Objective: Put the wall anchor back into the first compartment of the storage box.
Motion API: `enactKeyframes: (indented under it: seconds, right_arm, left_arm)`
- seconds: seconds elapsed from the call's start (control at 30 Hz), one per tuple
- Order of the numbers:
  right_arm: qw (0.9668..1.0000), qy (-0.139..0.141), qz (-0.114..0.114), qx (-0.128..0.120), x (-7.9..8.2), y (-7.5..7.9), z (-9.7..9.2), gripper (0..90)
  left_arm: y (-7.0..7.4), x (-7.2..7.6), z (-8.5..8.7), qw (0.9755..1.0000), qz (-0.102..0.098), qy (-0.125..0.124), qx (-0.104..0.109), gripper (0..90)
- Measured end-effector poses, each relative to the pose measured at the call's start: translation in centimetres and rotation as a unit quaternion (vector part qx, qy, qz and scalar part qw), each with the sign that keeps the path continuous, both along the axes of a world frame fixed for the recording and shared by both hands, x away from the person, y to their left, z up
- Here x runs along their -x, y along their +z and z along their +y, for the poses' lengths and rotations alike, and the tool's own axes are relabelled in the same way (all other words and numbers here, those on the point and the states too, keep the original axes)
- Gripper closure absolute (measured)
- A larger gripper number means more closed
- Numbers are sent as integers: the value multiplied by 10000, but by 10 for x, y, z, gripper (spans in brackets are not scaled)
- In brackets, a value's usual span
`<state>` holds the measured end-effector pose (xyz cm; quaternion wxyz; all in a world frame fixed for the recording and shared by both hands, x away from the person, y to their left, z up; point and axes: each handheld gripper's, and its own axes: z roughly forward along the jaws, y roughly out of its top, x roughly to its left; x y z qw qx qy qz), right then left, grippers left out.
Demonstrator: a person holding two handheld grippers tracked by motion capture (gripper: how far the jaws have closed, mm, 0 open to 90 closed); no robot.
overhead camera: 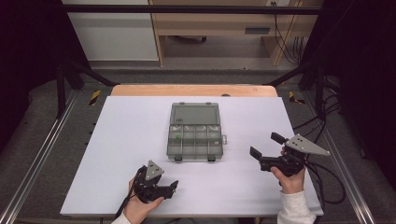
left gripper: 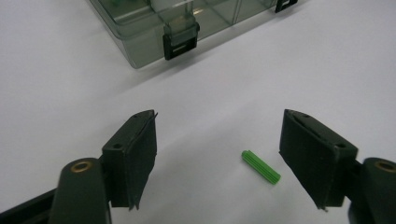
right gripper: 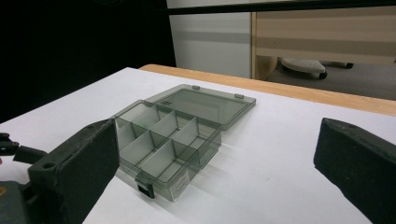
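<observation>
The left gripper [left gripper: 217,158] is spread around the small green ribbed plastic plug [left gripper: 261,166], near the clear grey plastic box [left gripper: 140,32] (plug sits off-centre, so it could roll away)

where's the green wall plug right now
In the left gripper view the green plug lies flat on the white table, between the open left gripper's jaws and nearer the right-hand one, with the open compartment box farther off.
</observation>
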<state>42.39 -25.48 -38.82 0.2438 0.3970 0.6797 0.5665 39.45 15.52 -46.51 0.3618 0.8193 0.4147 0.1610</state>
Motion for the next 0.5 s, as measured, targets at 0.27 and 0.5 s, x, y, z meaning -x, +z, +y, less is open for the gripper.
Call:
enactKeyframes:
  seconds: [0.27,0.5]
  right_arm:
    - [10000,-4,13,-54,0,1,0,6]
    - [10000,-2,12,-11,0,0,0,6]
  left_arm:
    - [-7,4,-8,9998,182,-11,-80,409]
    - [-8,6,-12,9996,243,-51,-115,509]
